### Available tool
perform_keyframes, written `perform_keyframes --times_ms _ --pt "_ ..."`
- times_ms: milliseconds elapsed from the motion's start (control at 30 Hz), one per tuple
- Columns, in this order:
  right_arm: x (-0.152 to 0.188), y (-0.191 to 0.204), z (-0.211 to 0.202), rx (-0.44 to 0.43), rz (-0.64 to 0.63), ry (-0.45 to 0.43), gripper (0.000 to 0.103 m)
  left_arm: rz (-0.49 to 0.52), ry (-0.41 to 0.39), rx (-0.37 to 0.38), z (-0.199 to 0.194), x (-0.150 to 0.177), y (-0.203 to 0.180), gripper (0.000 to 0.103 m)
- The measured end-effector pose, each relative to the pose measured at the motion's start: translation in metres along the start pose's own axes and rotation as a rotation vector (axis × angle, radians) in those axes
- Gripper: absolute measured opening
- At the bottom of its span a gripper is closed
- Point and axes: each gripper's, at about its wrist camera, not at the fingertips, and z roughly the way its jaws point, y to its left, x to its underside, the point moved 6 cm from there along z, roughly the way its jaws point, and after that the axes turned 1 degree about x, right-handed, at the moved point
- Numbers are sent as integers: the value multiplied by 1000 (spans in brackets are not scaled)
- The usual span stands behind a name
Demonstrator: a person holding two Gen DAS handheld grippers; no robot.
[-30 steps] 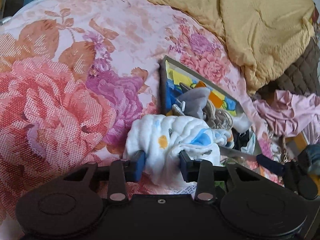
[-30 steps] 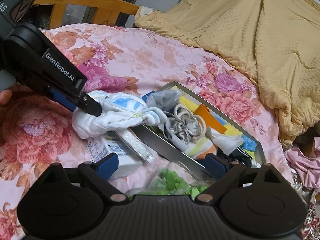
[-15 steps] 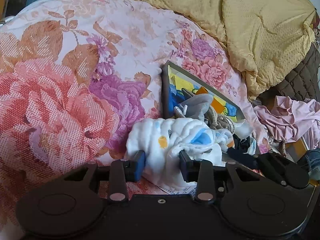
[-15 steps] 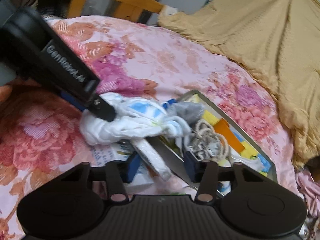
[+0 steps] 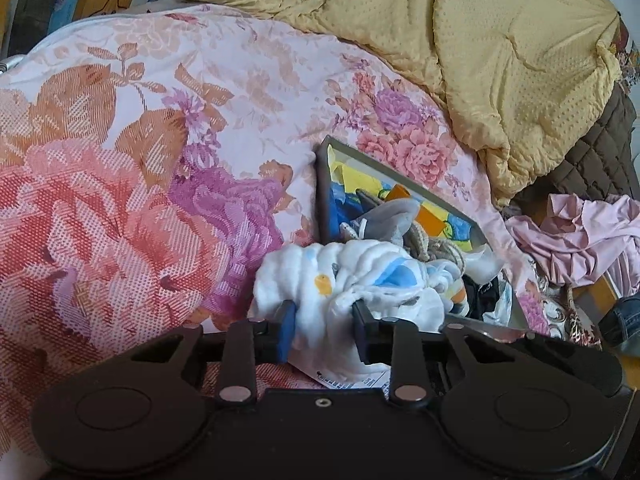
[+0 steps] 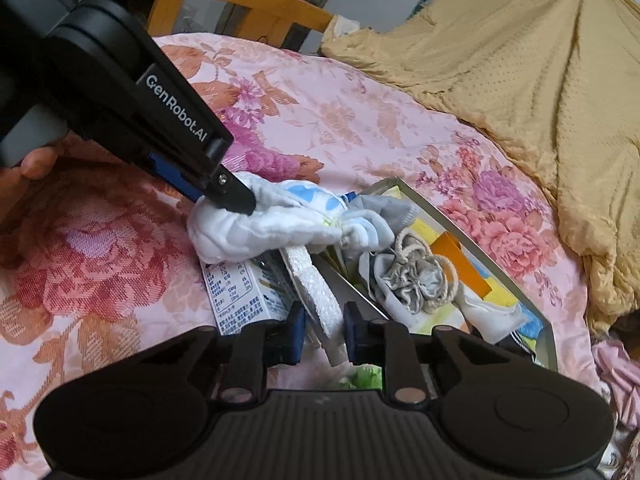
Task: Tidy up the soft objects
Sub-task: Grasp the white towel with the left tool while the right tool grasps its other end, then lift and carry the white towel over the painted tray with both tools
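Observation:
My left gripper (image 5: 324, 322) is shut on a white padded cloth with blue and orange print (image 5: 360, 280), held just above the bed by the near corner of a grey-rimmed tray (image 5: 404, 178). The same cloth (image 6: 276, 220) shows in the right wrist view, pinched by the left gripper (image 6: 236, 200). My right gripper (image 6: 323, 334) is shut on a white foam strip (image 6: 316, 292) lying over the tray's near rim (image 6: 456, 220). Inside the tray lie a grey sock (image 6: 384, 208), a beige drawstring pouch (image 6: 420, 280) and a white cloth (image 6: 492, 314).
A small printed carton (image 6: 236, 296) lies on the floral bedspread (image 5: 140, 184) beside the tray. A yellow quilt (image 5: 480, 48) is heaped at the back right, pink clothes (image 5: 580, 240) at the right. A wooden bed frame (image 6: 240, 12) stands behind. Something green (image 6: 366, 376) sits under my right gripper.
My right gripper moved in from open and closed on the white foam strip. My left gripper kept its hold on the cloth and barely moved.

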Motion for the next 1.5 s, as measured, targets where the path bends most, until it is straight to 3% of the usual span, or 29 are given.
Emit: perform_keyframes --times_ms 200,567,700,1100,1333,1500 --pt "3 4 -11 24 -4 -11 17 26 -48 23 -7 0 -8 16" --pt "10 2 -41 68 -24 -21 14 102 -83 46 -27 16 -30 12" --pt "13 0 -56 62 24 -28 14 122 -89 56 -42 23 -39 11" --pt "3 -22 -123 150 96 -154 14 275 -221 53 -107 29 -109 11" --pt "3 -62 -146 227 111 -184 14 269 -297 76 -123 14 -140 11" --pt "18 -104 -145 248 147 -161 14 229 -283 111 -102 6 -159 9"
